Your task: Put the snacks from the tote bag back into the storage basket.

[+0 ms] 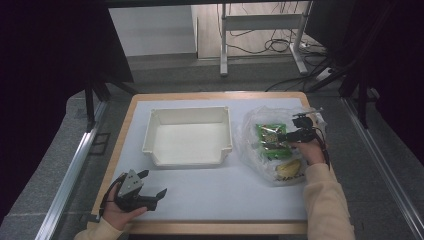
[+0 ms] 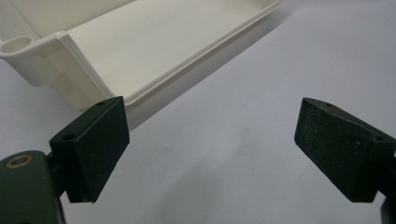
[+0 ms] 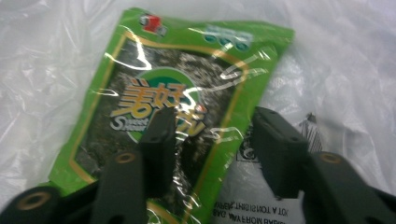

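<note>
Right tool [image 3: 210, 140] straddles the green snack packet [image 3: 177, 93], jaws apart (ungripped); next, probably clench. Left tool [image 2: 210, 144] rests released.

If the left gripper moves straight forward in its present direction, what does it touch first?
Probably the white tray: the open left gripper aims over bare table toward its near side wall. Depth is unclear, so it might slide past the rim.

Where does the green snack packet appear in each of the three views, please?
High view: the green snack packet lies right of centre, on the clear plastic bag, right of the white tray.
Left gripper view: not in it.
Right gripper view: upper centre, just ahead of the right hand-held gripper, whose jaws stand apart.
Shared landmark: the plastic bag under the packet, also seen here.
</note>
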Demonstrator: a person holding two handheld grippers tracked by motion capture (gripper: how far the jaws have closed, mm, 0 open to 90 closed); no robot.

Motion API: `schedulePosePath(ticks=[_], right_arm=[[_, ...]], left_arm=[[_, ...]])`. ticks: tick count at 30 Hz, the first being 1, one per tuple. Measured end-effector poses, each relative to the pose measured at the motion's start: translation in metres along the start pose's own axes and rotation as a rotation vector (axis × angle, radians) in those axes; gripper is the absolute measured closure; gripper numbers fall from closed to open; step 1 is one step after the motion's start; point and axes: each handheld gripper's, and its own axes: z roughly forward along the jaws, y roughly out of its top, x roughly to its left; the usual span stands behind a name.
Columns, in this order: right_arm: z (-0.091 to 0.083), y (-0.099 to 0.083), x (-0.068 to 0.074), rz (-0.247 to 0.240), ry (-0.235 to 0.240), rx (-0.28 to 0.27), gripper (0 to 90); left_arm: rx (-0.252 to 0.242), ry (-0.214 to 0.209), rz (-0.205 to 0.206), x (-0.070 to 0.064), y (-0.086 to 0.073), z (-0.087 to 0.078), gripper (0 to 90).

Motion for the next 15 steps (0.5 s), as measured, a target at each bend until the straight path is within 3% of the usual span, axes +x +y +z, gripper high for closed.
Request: schedulePosePath(ticks=[3,10,15], right_arm=[[0.0013,-0.0012,-0.0031,0.026,-0.002,0.027,63.7],[-0.0006,-0.003,-0.0102,0.086,0.025,0.028,81.7],[-0.0021,-0.0025,-0.0069,0.077,-0.003,0.027,87.4]], left_arm=[[0.001,0.0,0.0,0.0001,0.0,0.0,10.3],[-0.003,0.005,0.003,-0.0004,0.0003,-0.0008,10.3],[-0.003,0.007,0.005,-0.0007,0.0004,-0.001,10.3]])
